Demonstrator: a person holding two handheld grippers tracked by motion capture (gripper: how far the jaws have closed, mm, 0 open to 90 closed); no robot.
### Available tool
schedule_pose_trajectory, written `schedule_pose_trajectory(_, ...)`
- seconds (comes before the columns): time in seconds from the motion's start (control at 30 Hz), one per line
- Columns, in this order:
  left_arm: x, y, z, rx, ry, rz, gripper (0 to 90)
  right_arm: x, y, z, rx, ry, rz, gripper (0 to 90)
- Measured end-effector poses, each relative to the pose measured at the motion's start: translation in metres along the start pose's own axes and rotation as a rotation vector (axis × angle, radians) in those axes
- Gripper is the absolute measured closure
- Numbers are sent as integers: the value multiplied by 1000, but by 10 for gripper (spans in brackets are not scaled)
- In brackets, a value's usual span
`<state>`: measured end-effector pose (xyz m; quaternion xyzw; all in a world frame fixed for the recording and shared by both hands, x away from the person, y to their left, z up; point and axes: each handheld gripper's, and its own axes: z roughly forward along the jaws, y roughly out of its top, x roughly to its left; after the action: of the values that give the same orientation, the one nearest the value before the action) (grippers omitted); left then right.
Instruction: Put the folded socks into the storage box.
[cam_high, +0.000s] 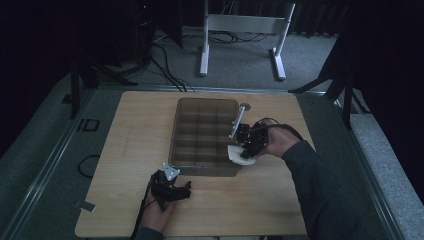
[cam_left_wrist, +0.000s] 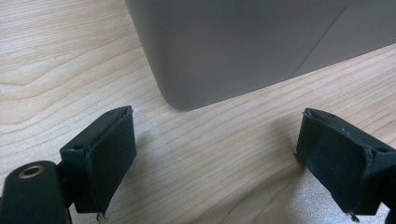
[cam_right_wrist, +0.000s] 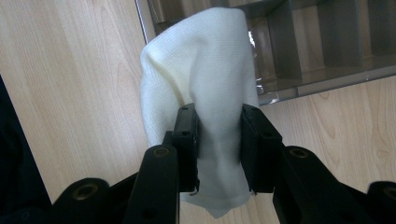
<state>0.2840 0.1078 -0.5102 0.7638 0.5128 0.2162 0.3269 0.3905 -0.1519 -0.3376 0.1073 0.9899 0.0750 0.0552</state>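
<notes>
Right gripper view: white cloth (cam_right_wrist: 201, 93) is pinched by right gripper (cam_right_wrist: 218, 135) at organizer tray (cam_high: 182, 137) 3 o'clock rim, likely for binning; left gripper (cam_left_wrist: 215, 154) jaws wide, parked at 6.

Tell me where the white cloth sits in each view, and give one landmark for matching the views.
High view: the white cloth is right of centre, at the divided tray's near right corner, in the right tool.
Left gripper view: not in it.
Right gripper view: centre, pinched between the jaws.
Shared landmark: the tray.
</notes>
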Motion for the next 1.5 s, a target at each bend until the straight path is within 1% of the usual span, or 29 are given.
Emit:
schedule_pose_trajectory(0.2,0,0,0,0,0,0,121,1,3,2,1,2,-11,697)
schedule_pose_trajectory(0.47,0,0,0,0,0,1,121,2,8,3,-9,4,-14,697)
schedule_pose_trajectory(0.77,0,0,0,0,0,0,121,0,14,5,-21,10,2,697)
schedule_pose_trajectory(1.2,0,0,0,0,0,0,121,1,20,8,-29,12,1,697)
schedule_pose_trajectory(1.5,0,0,0,0,-1,2,121,1,28,14,-28,14,-3,697)
